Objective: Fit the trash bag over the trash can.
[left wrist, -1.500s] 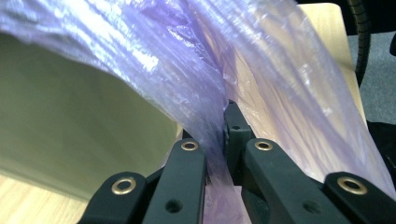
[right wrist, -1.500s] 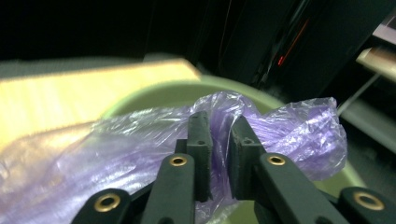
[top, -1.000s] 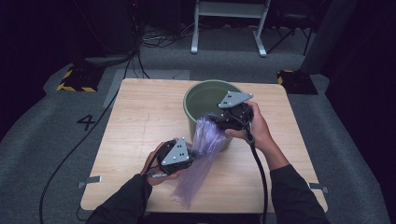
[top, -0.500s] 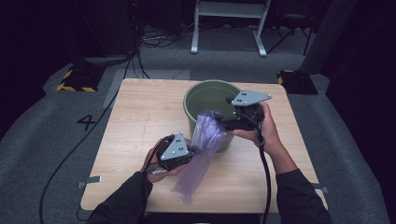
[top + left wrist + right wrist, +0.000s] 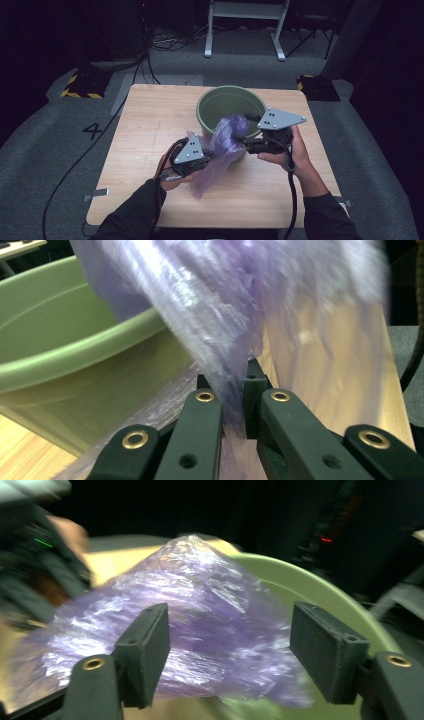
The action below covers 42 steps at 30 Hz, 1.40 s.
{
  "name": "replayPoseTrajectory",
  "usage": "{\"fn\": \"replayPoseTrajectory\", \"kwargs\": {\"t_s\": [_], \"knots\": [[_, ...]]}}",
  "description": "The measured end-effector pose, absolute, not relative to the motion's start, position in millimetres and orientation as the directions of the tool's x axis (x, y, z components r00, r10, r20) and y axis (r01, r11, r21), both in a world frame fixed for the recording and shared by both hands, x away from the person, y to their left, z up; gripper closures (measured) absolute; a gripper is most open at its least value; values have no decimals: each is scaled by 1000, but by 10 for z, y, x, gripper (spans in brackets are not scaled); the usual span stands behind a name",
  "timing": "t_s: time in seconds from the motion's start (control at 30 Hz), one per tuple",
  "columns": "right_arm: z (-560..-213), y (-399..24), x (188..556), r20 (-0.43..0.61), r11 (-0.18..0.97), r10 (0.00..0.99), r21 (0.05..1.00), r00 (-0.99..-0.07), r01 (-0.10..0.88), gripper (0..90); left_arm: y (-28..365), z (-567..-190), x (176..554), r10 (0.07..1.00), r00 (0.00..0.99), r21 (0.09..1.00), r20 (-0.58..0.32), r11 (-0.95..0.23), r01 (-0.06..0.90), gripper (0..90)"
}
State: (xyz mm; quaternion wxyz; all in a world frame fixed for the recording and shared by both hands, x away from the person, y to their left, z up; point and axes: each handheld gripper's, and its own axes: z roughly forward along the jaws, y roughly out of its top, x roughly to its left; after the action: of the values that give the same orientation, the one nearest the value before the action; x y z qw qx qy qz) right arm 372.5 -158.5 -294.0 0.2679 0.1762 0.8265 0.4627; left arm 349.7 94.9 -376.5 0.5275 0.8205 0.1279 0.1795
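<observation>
One purple bag (image 5: 220, 150), one green tub (image 5: 227, 102), left gripper (image 5: 234, 390) pinching bag, right gripper (image 5: 230, 650) fingers spread wide

Left gripper (image 5: 206, 159) fingers pinched; right gripper (image 5: 248, 141) spread.

Just ahead of the right gripper (image 5: 230, 652), between its wide-apart jaws, a purple plastic bag (image 5: 223, 145) bulges up and blocks the way forward; beyond and to the right of it rises the rim of a green bucket (image 5: 230, 92), whose inside is open from above. The left gripper (image 5: 232, 397) has its jaws pinched on the bag's lower part, and the bucket wall stands close to its left, leaving no room there. To its right, bare table (image 5: 150, 120) runs open. In the high view, the table's far left corner lies unobstructed.
</observation>
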Motion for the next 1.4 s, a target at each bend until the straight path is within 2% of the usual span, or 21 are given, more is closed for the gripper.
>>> {"fn": "replayPoseTrajectory", "kwargs": {"t_s": [0.07,0.1,0.23,0.47,0.57,0.73,0.8,0.87,0.9,1.0,1.07,1.2,1.3,1.4], "knots": [[-2954,-1572,3770,-305,525,571,850,-762,53,404,945,-3751,3497,398,904,913,156,-408,23,892],[-2964,-1558,3798,-342,546,593,836,-729,52,467,942,-3742,3501,399,903,912,160,-410,19,892],[-2976,-1540,3883,-376,562,623,825,-686,58,500,942,-3710,3536,408,899,915,158,-404,22,892],[-2870,-1606,3794,-302,462,614,887,-729,21,354,983,-3732,3614,445,887,918,123,-390,68,892],[-2866,-1626,3712,-261,438,528,899,-808,-4,310,991,-3729,3637,454,882,917,130,-393,67,892],[-2973,-1545,3562,-274,491,400,870,-875,-48,310,984,-3721,3680,462,879,921,114,-381,81,892],[-3023,-1515,3553,-283,512,389,857,-876,-50,320,976,-3702,3692,461,879,920,120,-384,76,891],[-3067,-1494,3588,-276,514,400,857,-874,-35,408,963,-3678,3700,459,880,922,120,-381,73,891],[-3087,-1487,3612,-269,512,401,858,-876,-29,512,956,-3664,3704,458,880,921,123,-382,71,891],[-3143,-1470,3664,-284,518,416,855,-864,-32,708,937,-3626,3713,452,883,923,129,-381,60,890],[-3176,-1471,3683,-289,515,419,856,-861,-37,786,928,-3606,3725,452,882,922,133,-383,58,889],[-3196,-1506,3704,-279,485,439,874,-854,-36,821,923,-3567,3753,457,879,920,137,-389,58,889],[-3177,-1549,3678,-297,470,458,881,-838,-55,893,928,-3539,3762,459,877,919,142,-391,55,889],[-3156,-1615,3675,-294,457,473,888,-831,-54,900,946,-3529,3774,459,878,923,134,-380,58,883]]}}
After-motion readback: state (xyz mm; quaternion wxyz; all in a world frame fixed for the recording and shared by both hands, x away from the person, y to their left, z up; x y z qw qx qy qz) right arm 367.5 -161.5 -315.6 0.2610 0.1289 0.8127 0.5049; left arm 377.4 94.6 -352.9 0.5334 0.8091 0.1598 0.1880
